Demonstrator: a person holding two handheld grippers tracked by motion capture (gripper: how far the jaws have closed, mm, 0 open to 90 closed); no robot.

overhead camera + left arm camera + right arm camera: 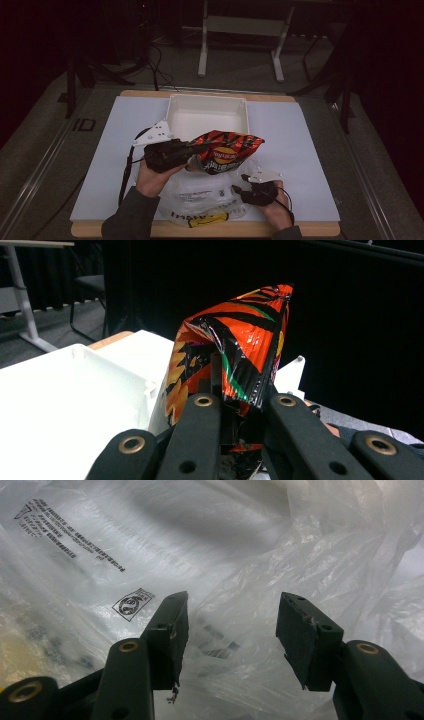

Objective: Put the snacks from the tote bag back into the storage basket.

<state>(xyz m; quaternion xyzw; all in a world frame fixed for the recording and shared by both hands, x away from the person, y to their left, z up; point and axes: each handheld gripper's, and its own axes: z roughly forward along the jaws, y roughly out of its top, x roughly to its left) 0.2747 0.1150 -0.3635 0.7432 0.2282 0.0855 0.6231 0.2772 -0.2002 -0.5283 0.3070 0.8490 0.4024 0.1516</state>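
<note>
High view: your left gripper (192,150) holds the chip bag (227,150) above the plastic bag (200,197), near the bin (172,107). Left gripper view: jaws clamp the chip bag (235,355). Right gripper view: your right gripper (232,630) gapes over the plastic bag (150,535).

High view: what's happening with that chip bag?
A person works two handheld grippers at a table. The left gripper is shut on one end of an orange-and-black chip bag, holding it lifted just in front of the white bin. The right gripper is open, its jaws apart at the clear plastic bag lying on the white table cover.
</note>
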